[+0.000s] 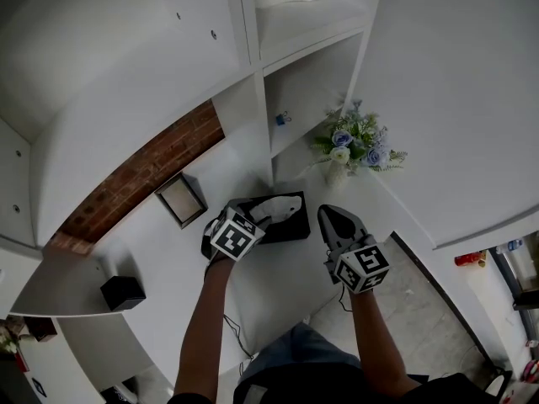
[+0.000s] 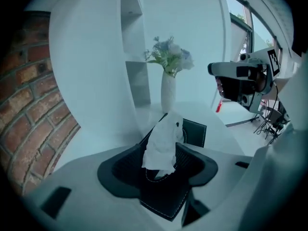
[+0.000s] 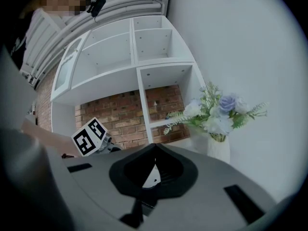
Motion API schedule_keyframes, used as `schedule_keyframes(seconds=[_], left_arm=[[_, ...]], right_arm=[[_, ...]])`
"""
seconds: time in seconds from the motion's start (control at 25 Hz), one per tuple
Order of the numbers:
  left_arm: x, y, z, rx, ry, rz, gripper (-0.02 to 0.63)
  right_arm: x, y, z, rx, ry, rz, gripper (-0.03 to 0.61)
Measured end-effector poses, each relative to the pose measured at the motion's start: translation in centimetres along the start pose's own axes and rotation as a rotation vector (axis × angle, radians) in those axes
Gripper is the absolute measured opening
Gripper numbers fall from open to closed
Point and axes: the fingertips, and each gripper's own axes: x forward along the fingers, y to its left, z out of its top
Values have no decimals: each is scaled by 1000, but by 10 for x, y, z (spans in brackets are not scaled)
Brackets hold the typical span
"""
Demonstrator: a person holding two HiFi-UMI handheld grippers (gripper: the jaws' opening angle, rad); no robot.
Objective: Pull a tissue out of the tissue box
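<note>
The crumpled white tissue (image 2: 163, 138) was framed upright above the black leather tissue box (image 2: 196, 133), between the parted, nearer left tongs (image 2: 163, 152), while the right tongs (image 3: 154, 149) were held closed and empty alongside.

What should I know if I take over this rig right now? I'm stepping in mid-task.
Left gripper: open, fingers either side of the tissue that stands up from the black tissue box; not clamped that I can see.
Right gripper: shut, empty, beside the box.
Done: approach.
To do: close on the tissue, pull it up and out.
</note>
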Motion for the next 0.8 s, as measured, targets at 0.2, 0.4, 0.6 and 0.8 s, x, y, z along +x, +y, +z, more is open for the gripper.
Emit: schedule_keyframes(seconds=[0.2,0.4,0.6,0.8], left_arm=[[5,-2,-3,-5,34,-8,169],[2,-3,-5,14,33,10,44],[3,-8,-3,29,23,4,14],[-3,-5,7,52,-18,48,11]], right_arm=[[0,-2,0,4,2,0,-2],[-1,-2,-1,10,0,-1,-2],[-2,-2,-1,13,-3,-3,-2],[-3,-1,1,14,-6,-5,-2]])
